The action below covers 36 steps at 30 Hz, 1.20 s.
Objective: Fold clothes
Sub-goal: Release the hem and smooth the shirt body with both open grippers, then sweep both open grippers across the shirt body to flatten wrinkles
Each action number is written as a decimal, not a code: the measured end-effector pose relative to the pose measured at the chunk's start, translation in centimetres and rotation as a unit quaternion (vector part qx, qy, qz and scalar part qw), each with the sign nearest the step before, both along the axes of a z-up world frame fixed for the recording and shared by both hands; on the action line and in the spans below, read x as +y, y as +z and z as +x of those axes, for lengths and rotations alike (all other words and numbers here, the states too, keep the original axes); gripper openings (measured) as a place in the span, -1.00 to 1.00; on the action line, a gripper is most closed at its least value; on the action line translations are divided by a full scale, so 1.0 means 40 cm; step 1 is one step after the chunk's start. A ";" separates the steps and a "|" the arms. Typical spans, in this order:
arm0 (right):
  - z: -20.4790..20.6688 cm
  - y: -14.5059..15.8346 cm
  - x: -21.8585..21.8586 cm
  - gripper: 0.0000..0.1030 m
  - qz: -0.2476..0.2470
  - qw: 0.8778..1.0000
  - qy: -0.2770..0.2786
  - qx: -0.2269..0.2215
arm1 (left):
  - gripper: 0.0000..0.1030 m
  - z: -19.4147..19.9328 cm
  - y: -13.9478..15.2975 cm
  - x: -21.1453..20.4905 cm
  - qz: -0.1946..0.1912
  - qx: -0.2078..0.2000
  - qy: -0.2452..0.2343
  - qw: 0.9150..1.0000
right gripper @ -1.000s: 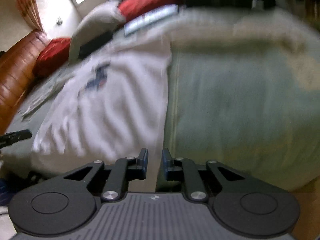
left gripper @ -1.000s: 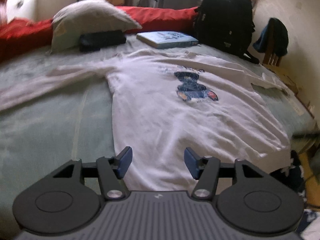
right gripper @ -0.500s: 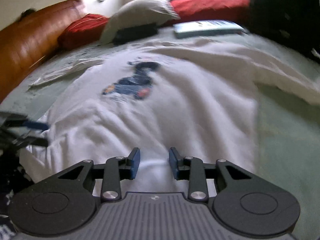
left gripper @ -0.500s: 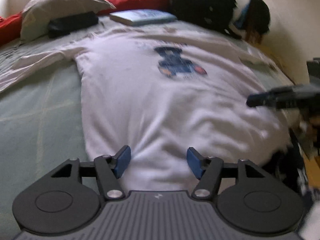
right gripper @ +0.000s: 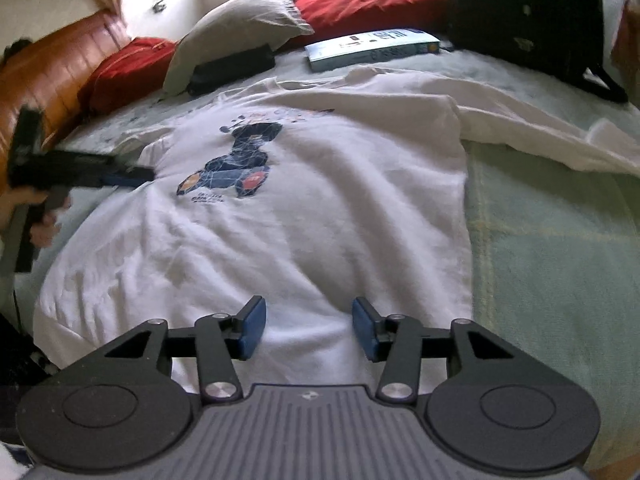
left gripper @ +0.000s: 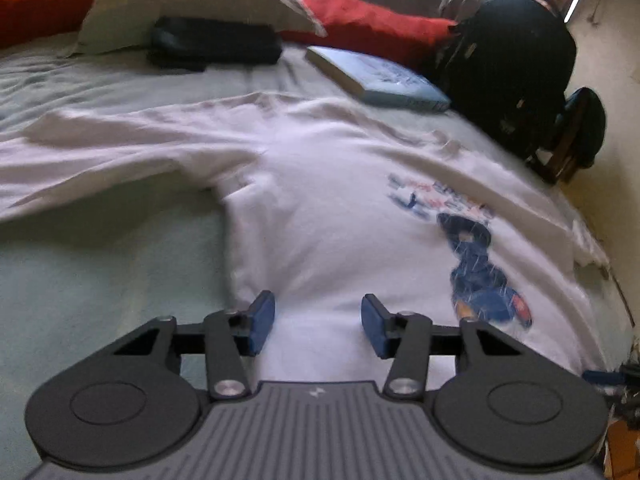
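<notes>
1. On the green bedsheet (right gripper: 552, 264) the white sweatshirt (right gripper: 320, 208) lies flat, print up, sleeves out.
2. Left gripper (left gripper: 318, 322) – apart, closing, nothing pinched – should bite the side seam.
3. Right gripper (right gripper: 306, 326) – apart, opening, empty – should take the hem squarely.

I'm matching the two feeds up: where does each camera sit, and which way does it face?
Left wrist: on the left gripper, jaws closing on nothing, over the white shirt near its sleeve, facing the pillow.
Right wrist: on the right gripper, jaws opening, over the hem; a hand shows.
Shared: shirt, pillow, book, backpack.
</notes>
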State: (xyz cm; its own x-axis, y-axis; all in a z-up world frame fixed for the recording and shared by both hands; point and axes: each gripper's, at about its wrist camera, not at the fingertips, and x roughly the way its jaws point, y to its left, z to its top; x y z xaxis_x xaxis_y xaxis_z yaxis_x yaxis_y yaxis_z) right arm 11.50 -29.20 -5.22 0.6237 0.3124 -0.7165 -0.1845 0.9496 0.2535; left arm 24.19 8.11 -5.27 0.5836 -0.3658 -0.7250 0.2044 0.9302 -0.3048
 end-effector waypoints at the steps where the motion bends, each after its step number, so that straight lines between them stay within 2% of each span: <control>1: -0.003 -0.004 -0.011 0.04 0.009 1.000 -0.001 0.002 | -0.04 -0.014 0.011 0.002 0.015 -0.001 -0.002 1.000; 3: -0.002 -0.009 -0.023 0.04 0.024 1.000 -0.001 0.002 | 0.00 -0.042 0.034 0.004 0.046 -0.005 -0.007 0.999; 5: 0.004 -0.011 -0.026 0.06 0.032 0.999 -0.004 0.004 | 0.07 -0.029 0.068 -0.016 0.060 -0.042 -0.031 0.997; 7: 0.004 -0.012 -0.023 0.15 0.036 0.999 -0.006 0.003 | 0.23 -0.015 0.103 -0.038 0.073 -0.081 -0.056 0.992; 9: 0.002 -0.012 -0.017 0.16 0.035 0.999 -0.009 0.000 | 0.26 0.034 0.102 -0.072 0.074 -0.095 -0.079 0.989; 10: 0.001 -0.012 -0.015 0.17 0.035 0.999 -0.012 -0.001 | 0.26 0.059 0.090 -0.088 0.078 -0.097 -0.088 0.988; 13: -0.003 -0.015 -0.018 0.22 0.042 0.999 -0.014 -0.002 | 0.26 0.113 0.017 -0.110 0.112 -0.068 -0.099 0.986; 16: -0.003 -0.016 -0.018 0.30 0.043 0.999 -0.006 -0.003 | 0.34 0.085 -0.025 -0.049 0.105 -0.072 -0.087 0.988; 18: -0.002 -0.018 -0.015 0.39 0.042 0.999 0.001 -0.005 | 0.34 0.041 -0.012 -0.008 0.126 -0.070 -0.075 0.987; 19: -0.003 -0.019 -0.014 0.49 0.046 0.999 0.004 -0.006 | 0.34 0.016 -0.003 0.006 0.152 -0.063 -0.063 0.984; 20: -0.003 -0.021 -0.012 0.53 0.049 0.999 0.008 -0.008 | 0.24 -0.018 0.015 0.009 0.166 -0.069 -0.066 0.982; 22: -0.004 -0.023 -0.001 0.68 0.046 0.999 0.014 -0.013 | 0.26 -0.087 0.052 0.013 0.190 -0.084 -0.073 0.975; 24: -0.008 -0.015 0.022 0.68 0.020 0.999 0.016 -0.020 | 0.36 -0.171 0.093 -0.010 0.176 -0.120 -0.117 0.970; 27: -0.014 0.024 0.077 0.68 -0.037 0.998 0.032 -0.050 | 0.41 -0.281 0.109 -0.084 0.172 -0.174 -0.206 0.947; 29: -0.015 0.054 0.117 0.68 -0.054 0.993 0.062 -0.088 | 0.41 -0.323 0.080 -0.135 0.178 -0.179 -0.248 0.935; 30: -0.015 0.059 0.137 0.69 -0.063 0.989 0.077 -0.108 | 0.41 -0.334 0.061 -0.153 0.182 -0.171 -0.261 0.932; 33: 0.005 0.016 0.171 0.72 -0.086 0.986 0.097 -0.103 | 0.41 -0.353 -0.005 -0.167 0.192 -0.142 -0.255 0.937; 35: 0.000 -0.033 0.169 0.76 -0.111 0.985 0.102 -0.088 | 0.41 -0.375 -0.017 -0.130 0.161 -0.134 -0.222 0.952; 36: -0.026 -0.045 0.155 0.86 -0.113 0.982 0.105 -0.108 | 0.42 -0.387 -0.020 -0.110 0.150 -0.125 -0.209 0.958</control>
